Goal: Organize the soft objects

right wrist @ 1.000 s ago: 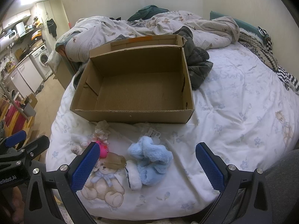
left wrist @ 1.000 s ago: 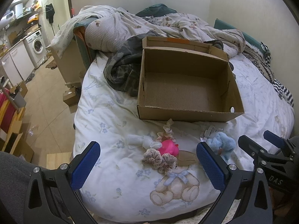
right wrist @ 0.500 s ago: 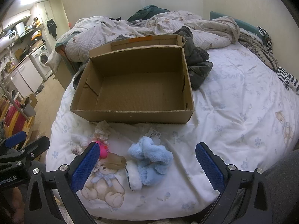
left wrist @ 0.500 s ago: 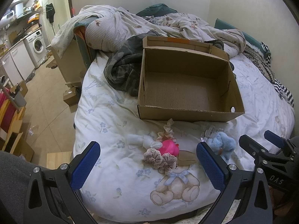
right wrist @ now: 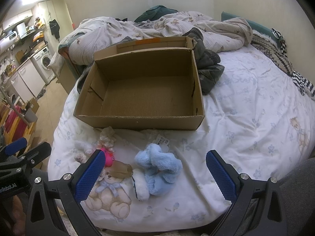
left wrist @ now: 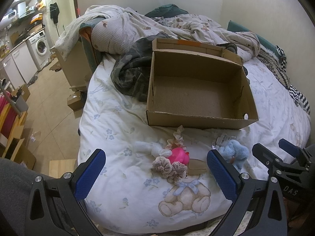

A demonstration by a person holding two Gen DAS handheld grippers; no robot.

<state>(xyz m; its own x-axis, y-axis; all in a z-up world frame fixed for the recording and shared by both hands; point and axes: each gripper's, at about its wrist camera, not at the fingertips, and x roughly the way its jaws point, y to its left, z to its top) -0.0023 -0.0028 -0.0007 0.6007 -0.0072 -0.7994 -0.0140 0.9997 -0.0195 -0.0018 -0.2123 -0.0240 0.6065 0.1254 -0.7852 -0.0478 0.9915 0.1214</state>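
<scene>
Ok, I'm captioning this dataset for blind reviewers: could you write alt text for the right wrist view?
An open right gripper hovers above a blue plush toy on a white bedspread, with an empty cardboard box just beyond. A pink toy and frilly scrunchies lie left of the plush.

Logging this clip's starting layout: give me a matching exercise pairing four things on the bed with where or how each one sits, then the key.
Things:
1. open brown cardboard box
2. fluffy light-blue plush toy
3. bright pink toy
4. dark camouflage-pattern garment

Places or states:
A. bunched against the box's far and side walls
B. empty, middle of the bed
C. among frilly beige scrunchies, near edge of the bed
D. between the right gripper fingers' line of view, with a paper tag

Pairs: 1-B, 2-D, 3-C, 4-A
</scene>
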